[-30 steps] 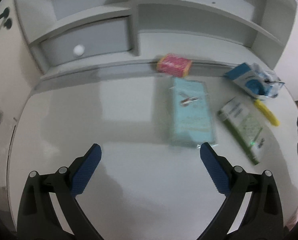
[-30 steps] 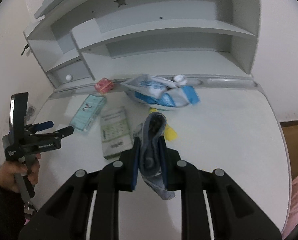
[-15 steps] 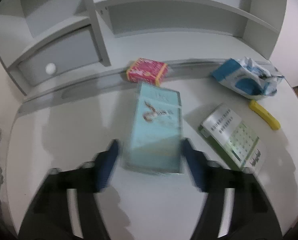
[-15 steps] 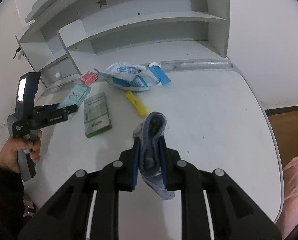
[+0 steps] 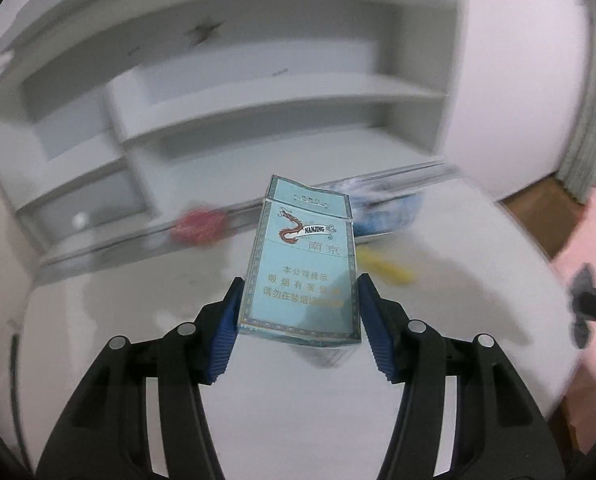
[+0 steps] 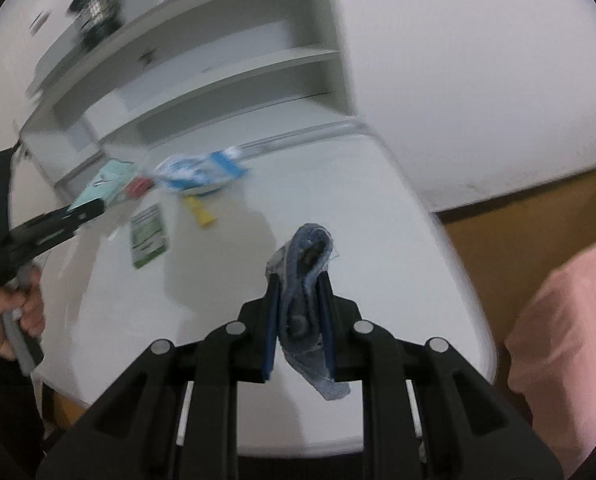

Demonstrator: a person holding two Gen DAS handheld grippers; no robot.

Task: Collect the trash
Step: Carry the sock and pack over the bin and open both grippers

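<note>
Two grippers, one thing pinched in each. Left gripper clamped on one pale blue cigarette pack, blue fingers pressing its two long sides near the bottom edge, pack lifted off the white surface and leaning back past the fingertips. Readable on the front: a red dragon logo, "NANJING" on a ribbon, "南京" under it, then a warning block starting "本公司提示 / 吸烟有害健康". Flip lid at the far end closed.

Right gripper squeezed tight on one scrap of blue-grey cloth, bunched up above the fingers and dangling a tail below them, held up over the surface.

Ahead of the right fingers, off to the left, four more bits lying on the surface: one green-and-white flat box with print too blurry to read, one yellow piece, one crumpled blue-and-white bag, one small red box. Same red box a blurred smear beyond the left fingertips in the left view, yellow piece just right of the pack.

Grey shelf unit at the back, one star shape on its upper panel.
</note>
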